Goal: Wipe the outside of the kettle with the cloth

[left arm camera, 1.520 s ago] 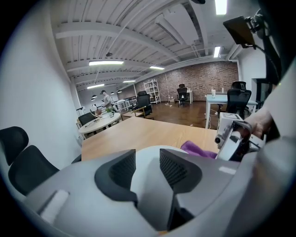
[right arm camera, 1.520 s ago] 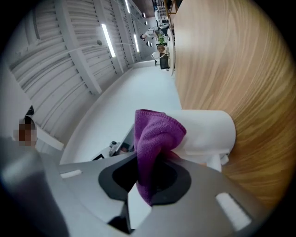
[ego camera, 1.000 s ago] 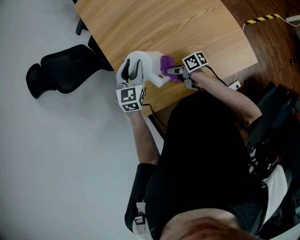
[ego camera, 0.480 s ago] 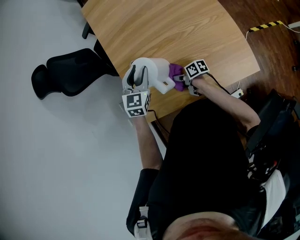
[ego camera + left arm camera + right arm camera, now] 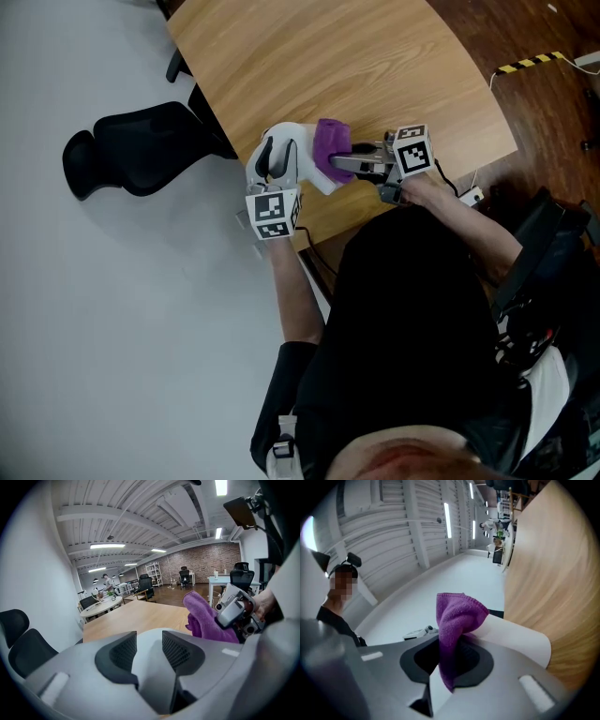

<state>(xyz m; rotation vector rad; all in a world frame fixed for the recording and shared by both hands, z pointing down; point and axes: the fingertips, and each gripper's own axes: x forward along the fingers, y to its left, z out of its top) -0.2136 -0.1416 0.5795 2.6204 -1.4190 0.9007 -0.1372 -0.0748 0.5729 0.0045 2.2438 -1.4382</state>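
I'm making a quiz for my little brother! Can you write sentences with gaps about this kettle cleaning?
The right gripper pinches a ____ cloth.
The left gripper grips the white kettle, which stands on a ____ table.
The chair beside the table is ____.
Missing words: purple, wooden, black.

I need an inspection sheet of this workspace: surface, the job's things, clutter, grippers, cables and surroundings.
Surface: wooden table.
Job's things: white kettle near the table's edge; purple cloth against it.
Clutter: nothing seen.
Grippers: left gripper shut on the kettle; right gripper shut on the cloth.
Cables: black cable behind the right gripper, by a white plug.
Surroundings: black chair left of the table; striped tape on the wood floor.
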